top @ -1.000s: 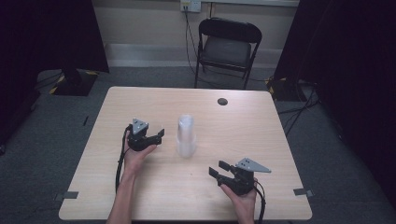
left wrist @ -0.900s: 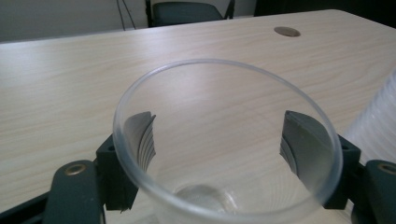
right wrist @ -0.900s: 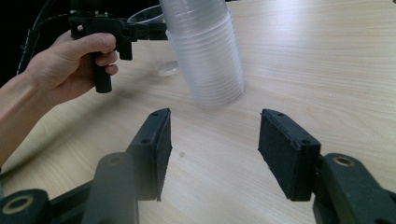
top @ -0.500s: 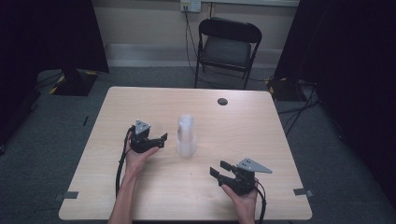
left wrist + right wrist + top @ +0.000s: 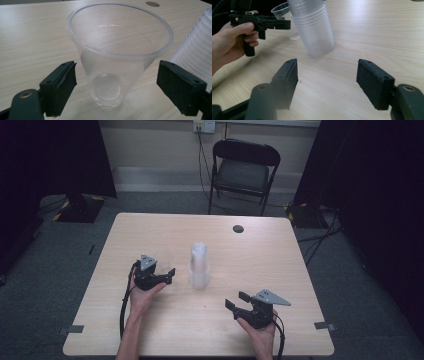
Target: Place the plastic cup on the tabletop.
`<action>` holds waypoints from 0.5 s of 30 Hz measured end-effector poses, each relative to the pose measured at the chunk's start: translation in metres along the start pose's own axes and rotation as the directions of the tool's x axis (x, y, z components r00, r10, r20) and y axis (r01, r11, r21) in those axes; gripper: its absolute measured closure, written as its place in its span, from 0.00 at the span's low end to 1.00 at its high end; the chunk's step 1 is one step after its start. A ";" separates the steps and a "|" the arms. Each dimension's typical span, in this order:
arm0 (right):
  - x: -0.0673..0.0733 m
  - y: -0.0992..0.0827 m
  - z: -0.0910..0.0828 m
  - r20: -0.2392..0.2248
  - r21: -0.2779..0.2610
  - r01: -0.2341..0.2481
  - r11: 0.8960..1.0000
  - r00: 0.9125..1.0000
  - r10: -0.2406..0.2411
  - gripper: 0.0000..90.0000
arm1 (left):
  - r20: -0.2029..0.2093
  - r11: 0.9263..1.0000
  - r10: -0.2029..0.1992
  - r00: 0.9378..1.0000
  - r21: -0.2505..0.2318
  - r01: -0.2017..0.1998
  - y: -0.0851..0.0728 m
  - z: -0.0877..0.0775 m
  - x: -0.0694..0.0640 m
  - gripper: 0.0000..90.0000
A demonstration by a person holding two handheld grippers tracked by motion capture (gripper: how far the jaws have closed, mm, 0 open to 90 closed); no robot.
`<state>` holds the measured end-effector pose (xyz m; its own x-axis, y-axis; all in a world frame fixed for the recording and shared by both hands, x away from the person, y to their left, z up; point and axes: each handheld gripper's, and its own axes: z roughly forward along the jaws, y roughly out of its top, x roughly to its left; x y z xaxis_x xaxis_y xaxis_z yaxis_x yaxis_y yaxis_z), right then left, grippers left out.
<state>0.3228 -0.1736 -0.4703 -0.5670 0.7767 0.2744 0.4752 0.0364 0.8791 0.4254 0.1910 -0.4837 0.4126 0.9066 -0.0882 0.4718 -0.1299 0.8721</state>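
A single clear plastic cup (image 5: 117, 37) stands upright on the table between the pads of my left gripper (image 5: 120, 77). Its jaws have just been opening and now stand off the cup on both sides. Just to its right is a tall upside-down stack of clear cups (image 5: 195, 42), standing mid-table (image 5: 199, 265). The left gripper (image 5: 170, 274) sits left of the stack. My right gripper (image 5: 236, 300) rests near the front right and points at the stack (image 5: 314, 27). Its jaws (image 5: 327, 77) have just been opening, with nothing between them. The left gripper (image 5: 279, 23) and the single cup (image 5: 280, 10) also show there.
The wooden table (image 5: 280, 270) carries a small dark disc (image 5: 238, 228) near its far edge. A black folding chair (image 5: 243, 170) stands behind the table. Black curtains flank the room.
The left gripper has edged slightly toward the cup stack. The right hand has stayed put, with its jaws a little wider apart.
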 end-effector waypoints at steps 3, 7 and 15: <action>0.000 0.000 0.000 0.006 -0.001 0.002 1.000 1.000 -0.002 0.33 | -0.007 1.000 -0.004 1.000 -0.009 0.004 -0.002 -0.006 -0.003 0.18; -0.002 -0.001 -0.001 0.010 -0.003 -0.001 1.000 1.000 0.001 0.33 | 0.011 1.000 -0.004 1.000 0.002 0.004 -0.007 -0.015 -0.005 0.18; -0.004 -0.002 -0.001 0.016 -0.004 -0.006 1.000 1.000 0.006 0.32 | 0.031 0.998 -0.026 0.999 -0.061 0.028 -0.010 -0.035 -0.011 0.17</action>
<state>0.3239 -0.1775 -0.4730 -0.5532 0.7868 0.2739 0.4761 0.0288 0.8789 0.3891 0.1968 -0.4745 0.4245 0.8966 -0.1258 0.4345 -0.0799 0.8971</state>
